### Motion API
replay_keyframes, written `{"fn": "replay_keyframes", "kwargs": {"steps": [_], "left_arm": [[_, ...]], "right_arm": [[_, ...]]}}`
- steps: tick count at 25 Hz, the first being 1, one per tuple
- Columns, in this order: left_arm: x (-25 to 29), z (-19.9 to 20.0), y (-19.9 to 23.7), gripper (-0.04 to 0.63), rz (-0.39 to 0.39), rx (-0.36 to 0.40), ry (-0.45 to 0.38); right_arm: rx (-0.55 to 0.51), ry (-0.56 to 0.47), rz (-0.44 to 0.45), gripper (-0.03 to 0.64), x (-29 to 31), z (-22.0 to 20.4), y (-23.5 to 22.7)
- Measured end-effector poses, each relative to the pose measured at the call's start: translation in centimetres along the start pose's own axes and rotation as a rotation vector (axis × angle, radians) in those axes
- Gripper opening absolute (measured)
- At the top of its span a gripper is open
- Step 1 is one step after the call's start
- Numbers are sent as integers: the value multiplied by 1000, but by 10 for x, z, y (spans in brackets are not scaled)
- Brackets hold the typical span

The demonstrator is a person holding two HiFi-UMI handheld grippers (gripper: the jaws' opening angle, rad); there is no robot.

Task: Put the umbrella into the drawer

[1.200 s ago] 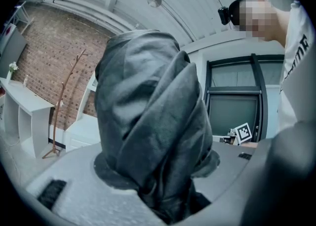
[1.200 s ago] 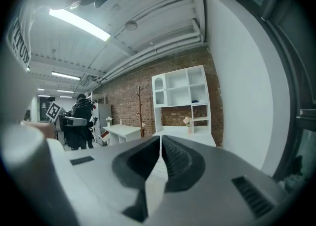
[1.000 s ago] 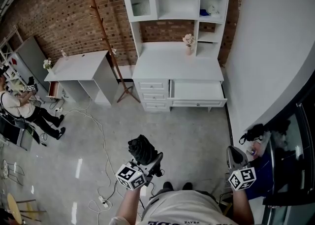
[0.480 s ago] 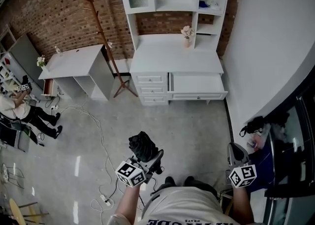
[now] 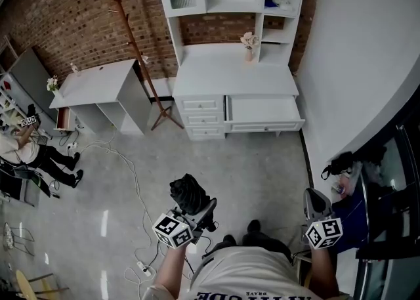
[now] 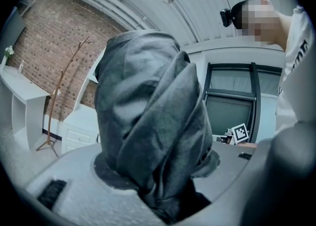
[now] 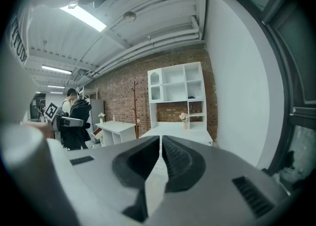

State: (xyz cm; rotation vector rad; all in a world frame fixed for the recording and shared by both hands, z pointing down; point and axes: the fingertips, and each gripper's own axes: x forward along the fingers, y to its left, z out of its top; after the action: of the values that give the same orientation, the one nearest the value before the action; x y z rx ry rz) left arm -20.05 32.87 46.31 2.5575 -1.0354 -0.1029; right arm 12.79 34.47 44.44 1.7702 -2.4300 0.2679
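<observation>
Carrying stage. The left gripper (image 5: 195, 208) has its jaws set wide and clamped on the folded black umbrella (image 6: 148, 116), which is in the air over the floor (image 5: 262, 174), in front of the person and well apart from the furniture. The right gripper (image 7: 161, 157) has its jaws closed together with nothing between them, and hangs at the person's right side. The drawer (image 5: 266, 125) stands pulled out of the white cabinet (image 5: 233, 79), on its right-hand side, its inside seemingly bare. By judgement, the approach is only begun: the next move calls for walking to the cabinet, bringing the umbrella over the open drawer and lowering it in. The umbrella's long axis appears to run roughly along the left jaws, its free end pointing forward toward the cabinet, though foreshortening makes the tilt uncertain.
</observation>
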Motion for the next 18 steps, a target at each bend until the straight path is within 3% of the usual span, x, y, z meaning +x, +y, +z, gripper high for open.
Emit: {"fn": "replay_keyframes", "kwargs": {"steps": [18], "left_arm": [[88, 16, 43, 253, 66, -35, -5]], "right_arm": [[20, -11, 54, 35, 102, 13, -80]]}}
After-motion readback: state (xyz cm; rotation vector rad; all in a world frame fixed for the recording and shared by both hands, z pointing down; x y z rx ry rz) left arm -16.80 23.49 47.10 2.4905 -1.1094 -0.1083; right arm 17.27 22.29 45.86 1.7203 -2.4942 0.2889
